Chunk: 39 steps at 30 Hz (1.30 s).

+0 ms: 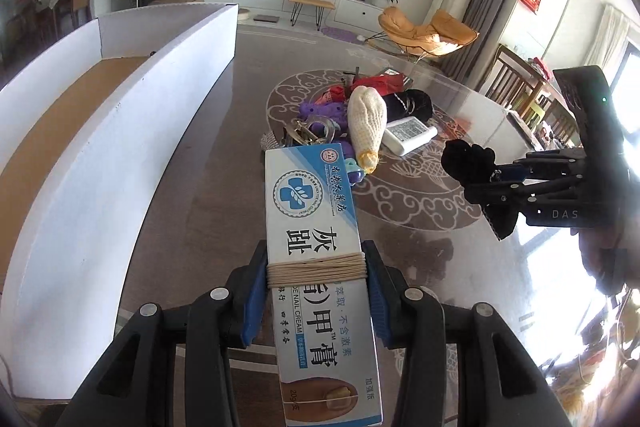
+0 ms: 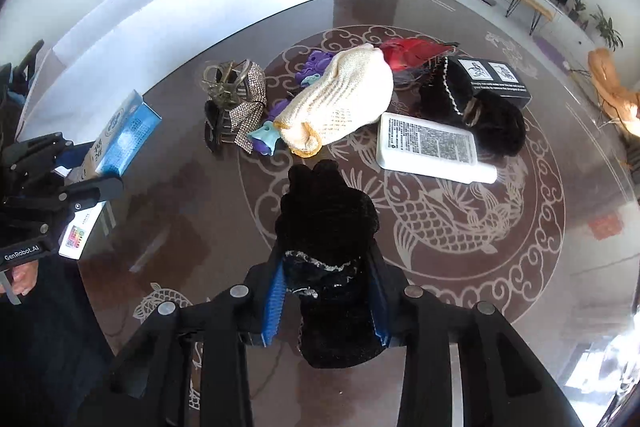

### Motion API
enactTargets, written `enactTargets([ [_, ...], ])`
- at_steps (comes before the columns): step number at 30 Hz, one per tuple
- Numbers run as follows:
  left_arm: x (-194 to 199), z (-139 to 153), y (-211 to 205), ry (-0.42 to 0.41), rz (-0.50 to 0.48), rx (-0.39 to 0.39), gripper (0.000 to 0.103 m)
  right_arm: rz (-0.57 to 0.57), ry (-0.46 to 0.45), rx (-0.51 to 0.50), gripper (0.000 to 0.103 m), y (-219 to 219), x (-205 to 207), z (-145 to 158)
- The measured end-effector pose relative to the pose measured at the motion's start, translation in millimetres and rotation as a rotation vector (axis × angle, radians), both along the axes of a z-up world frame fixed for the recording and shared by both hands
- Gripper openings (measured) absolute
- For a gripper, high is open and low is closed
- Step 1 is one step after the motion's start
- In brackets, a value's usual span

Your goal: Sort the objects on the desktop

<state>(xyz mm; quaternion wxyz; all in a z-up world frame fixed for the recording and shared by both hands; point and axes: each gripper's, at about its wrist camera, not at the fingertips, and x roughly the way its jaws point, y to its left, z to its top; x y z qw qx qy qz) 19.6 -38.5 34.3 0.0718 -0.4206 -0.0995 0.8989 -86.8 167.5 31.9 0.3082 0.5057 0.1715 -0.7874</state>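
Note:
My left gripper is shut on a blue-and-white nail cream box wrapped with string, held above the table. It also shows in the right wrist view. My right gripper is shut on a black velvet hair tie, held above the table; it also shows in the left wrist view. On the table lies a pile: a cream knit glove, a white tube, a black fuzzy item, hair clips, purple toys and a red item.
A long white box with a brown bottom stands along the table's left side; it also shows in the right wrist view. The dark glass table has a fish pattern. A black card box lies behind the pile.

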Motion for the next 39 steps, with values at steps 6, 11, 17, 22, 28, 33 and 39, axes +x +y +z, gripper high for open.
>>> enactTargets([
  [6,9.0,69.6,-57.9,0.110,0.082,0.087,0.044,-0.045,0.033,-0.147,0.037,-24.0,8.3,56.7],
  [11,2.6,98.4,-146.6,0.117,0.243,0.030,0.044,0.079,0.049,-0.292,0.037,-129.2,12.6,97.6],
  [17,-20.5,63.3,-240.9,-0.035,0.402,-0.038,0.044,0.241,0.058,-0.350,0.038,-274.8,32.6,103.5],
  [22,-39.8,21.2,-262.9,-0.216,0.444,-0.090,0.047,0.270,0.035,-0.227,0.041,-353.5,29.8,58.3],
  [28,-28.8,24.1,-251.0,-0.169,0.468,-0.116,0.063,0.200,0.022,-0.285,0.076,-347.7,23.7,46.1],
  [33,-20.7,55.9,-193.2,-0.055,0.346,-0.120,0.064,0.154,0.143,-0.331,0.090,-280.2,29.5,63.4],
  [39,-10.1,61.7,-70.8,0.037,0.069,-0.125,0.101,-0.034,0.262,-0.251,0.099,-154.7,28.8,40.9],
])
